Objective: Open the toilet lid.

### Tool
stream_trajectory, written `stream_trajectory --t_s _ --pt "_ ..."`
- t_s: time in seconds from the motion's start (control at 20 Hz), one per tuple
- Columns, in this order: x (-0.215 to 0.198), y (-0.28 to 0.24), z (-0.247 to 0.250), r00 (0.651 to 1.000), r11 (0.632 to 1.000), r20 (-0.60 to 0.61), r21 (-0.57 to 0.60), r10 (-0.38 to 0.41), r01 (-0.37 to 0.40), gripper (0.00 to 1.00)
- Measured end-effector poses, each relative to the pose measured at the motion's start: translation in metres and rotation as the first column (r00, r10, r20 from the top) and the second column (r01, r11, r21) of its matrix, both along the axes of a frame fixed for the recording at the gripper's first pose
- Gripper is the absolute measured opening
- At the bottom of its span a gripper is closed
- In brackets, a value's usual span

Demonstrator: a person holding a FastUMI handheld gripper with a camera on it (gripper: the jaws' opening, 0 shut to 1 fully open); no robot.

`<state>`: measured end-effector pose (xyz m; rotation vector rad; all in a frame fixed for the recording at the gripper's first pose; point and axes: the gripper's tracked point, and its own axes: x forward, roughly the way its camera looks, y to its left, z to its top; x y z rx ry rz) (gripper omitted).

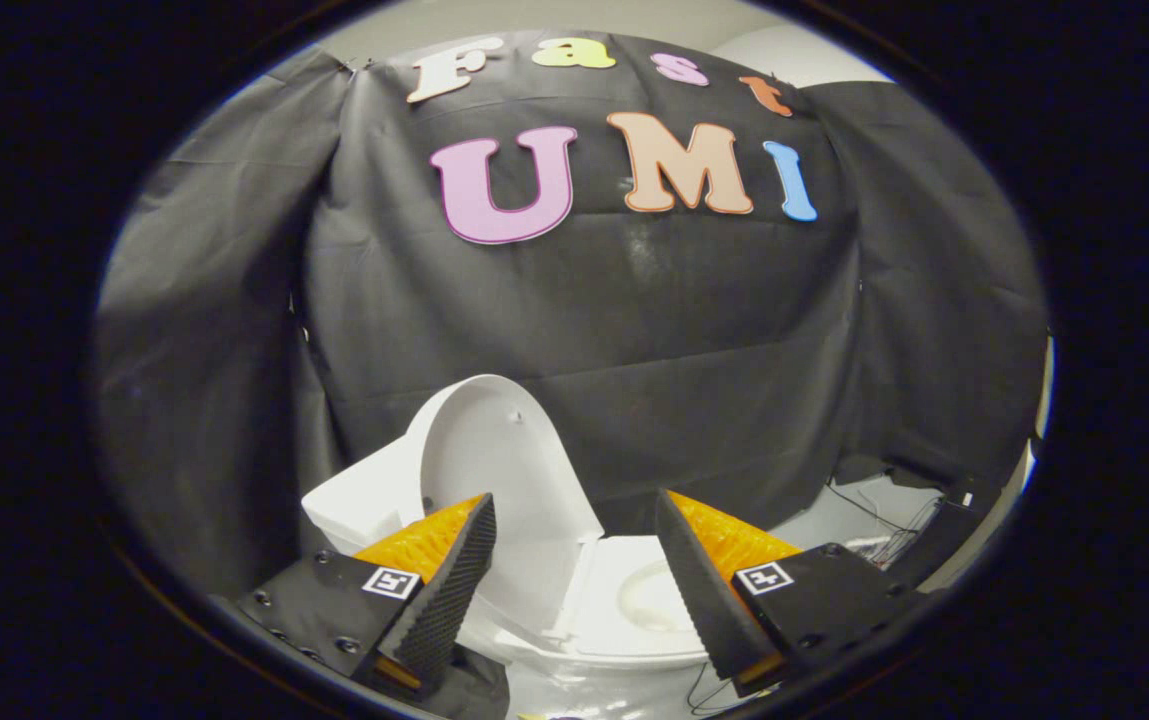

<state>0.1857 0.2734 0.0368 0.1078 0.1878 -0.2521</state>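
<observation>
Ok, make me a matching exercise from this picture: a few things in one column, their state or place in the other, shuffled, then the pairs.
Things:
1. toilet lid
2. toilet seat
3. gripper
4. wires

States or places:
A. down flat on the bowl
B. on the floor beside the toilet, by the cloth wall
C. raised, leaning back
D. fingers apart, holding nothing

Pairs: 1-C, 2-A, 3-D, 4-B

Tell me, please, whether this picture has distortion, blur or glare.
Gripper view: strong fisheye bending curves the booth wall; the raised toilet lid and the open tool look sharp; mild glare on the toilet seat; the scene darkens toward the round rim.
</observation>
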Motion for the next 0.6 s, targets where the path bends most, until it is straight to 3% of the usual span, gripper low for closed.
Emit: stream_trajectory --t_s 0.6 --pt "-0.029 -0.044 0.013 1.000 0.998 0.007 -0.050 0.028 -0.027 0.99"
